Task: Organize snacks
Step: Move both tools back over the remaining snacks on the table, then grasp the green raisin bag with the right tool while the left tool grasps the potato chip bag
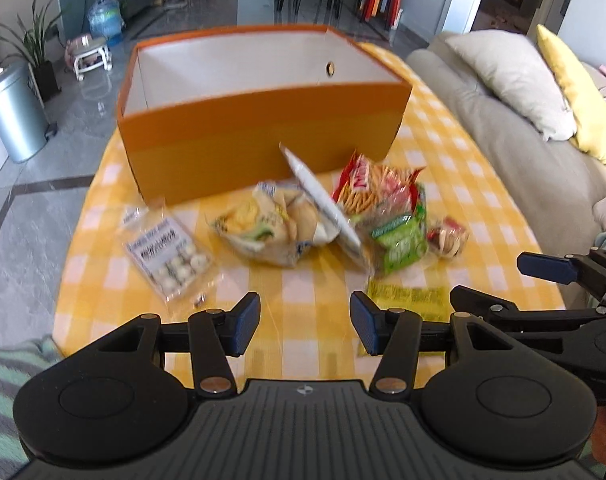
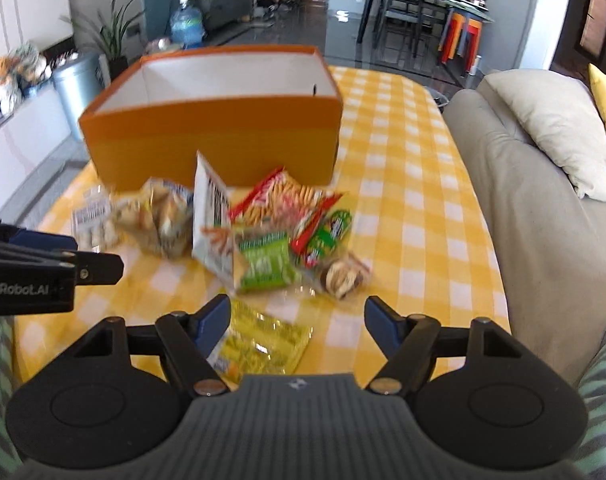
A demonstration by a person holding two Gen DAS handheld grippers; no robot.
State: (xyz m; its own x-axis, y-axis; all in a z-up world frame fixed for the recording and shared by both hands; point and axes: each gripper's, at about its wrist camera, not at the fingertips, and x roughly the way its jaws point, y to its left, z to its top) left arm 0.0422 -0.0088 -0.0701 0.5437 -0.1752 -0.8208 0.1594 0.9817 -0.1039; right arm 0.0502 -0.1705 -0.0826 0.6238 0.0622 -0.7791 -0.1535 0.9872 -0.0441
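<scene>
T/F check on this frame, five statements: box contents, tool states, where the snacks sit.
1. The orange box already holds snacks. False: the part of its white inside that shows is bare.
2. The left tool is open and holds nothing. True.
3. The right tool is clamped on the green packet. False: it is open, and the packet lies on the table ahead of it.
4. The snacks lie on the yellow checked tablecloth in front of the box. True.
5. The flat yellow packet is the snack farthest from the box. True: it lies nearest the tools.
</scene>
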